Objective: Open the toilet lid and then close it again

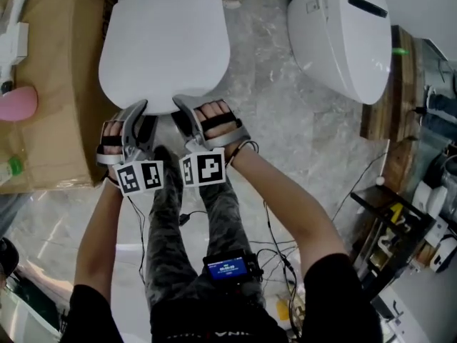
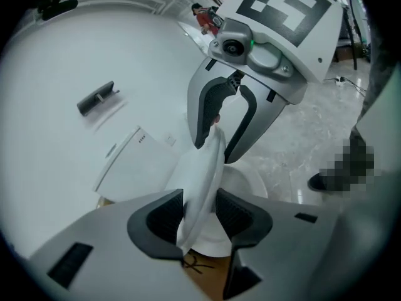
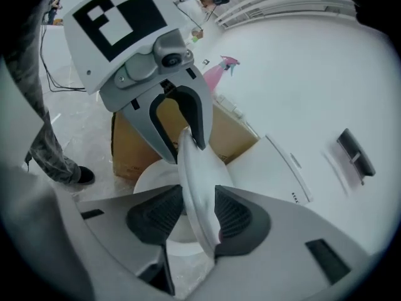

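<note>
Grip on white oval plastic toilet lid (image 1: 164, 48): its front rim sits between the jaws of left gripper (image 2: 199, 213) and right gripper (image 3: 199, 213), both pinching it. Likely hazard: smooth thin rim slipping out, so lid drops and slams

No readable text anywhere (the small screen (image 1: 228, 268) shows only blur).

Overhead; two close-ups seemingly sharing lid (image 1: 164, 48)

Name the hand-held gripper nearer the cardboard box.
Left. The left hand-held gripper grips the toilet lid beside the cardboard box; the right hand-held gripper grips it farther over.
</note>
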Available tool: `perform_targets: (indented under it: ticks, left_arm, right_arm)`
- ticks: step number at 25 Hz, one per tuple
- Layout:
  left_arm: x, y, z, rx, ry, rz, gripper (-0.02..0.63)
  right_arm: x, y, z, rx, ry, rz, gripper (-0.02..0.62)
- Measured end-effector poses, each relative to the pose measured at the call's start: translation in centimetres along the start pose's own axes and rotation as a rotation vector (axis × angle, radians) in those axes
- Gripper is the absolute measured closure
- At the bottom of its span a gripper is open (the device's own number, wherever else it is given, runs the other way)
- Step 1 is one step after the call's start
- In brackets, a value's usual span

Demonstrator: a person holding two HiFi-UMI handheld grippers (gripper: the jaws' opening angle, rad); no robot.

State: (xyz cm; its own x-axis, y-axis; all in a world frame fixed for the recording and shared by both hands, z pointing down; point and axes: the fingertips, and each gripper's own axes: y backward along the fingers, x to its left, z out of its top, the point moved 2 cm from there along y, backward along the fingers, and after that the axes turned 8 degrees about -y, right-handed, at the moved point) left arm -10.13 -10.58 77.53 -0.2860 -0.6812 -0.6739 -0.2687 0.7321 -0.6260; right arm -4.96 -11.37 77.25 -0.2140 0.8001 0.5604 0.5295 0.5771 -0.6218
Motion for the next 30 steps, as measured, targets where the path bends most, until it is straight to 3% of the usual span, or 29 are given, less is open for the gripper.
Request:
perform_targets:
  ticks: [5, 11, 17, 25, 30]
  left_arm:
    - [6.8, 1.9, 2.3, -0.031, -0.016, -0.004, 0.454]
    - [13.6, 2.2, 3.7, 0.001, 0.002, -0.065, 0.462]
    - [17.0, 1.7, 4.6, 0.026, 0.003, -0.102, 0.466]
    - [20.0, 1.1, 5.1, 0.079, 0.019, -0.133, 0.468]
    - [22.6, 0.1, 5.3, 0.165, 0.046, -0.144, 0.469]
  right_arm:
    - [-6.3, 2.0, 3.4, 0.005, -0.046, 0.039, 0.433]
    - [-12.2, 2.2, 6.2, 0.048, -0.107, 0.071, 0.465]
    - [-15.6, 2.1, 7.0, 0.091, -0.194, 0.181, 0.463]
    - [-18.6, 1.7, 7.8, 0.095, -0.203, 0.197, 0.463]
    - [-21.2, 1.2, 8.4, 0.077, -0.23, 0.212, 0.463]
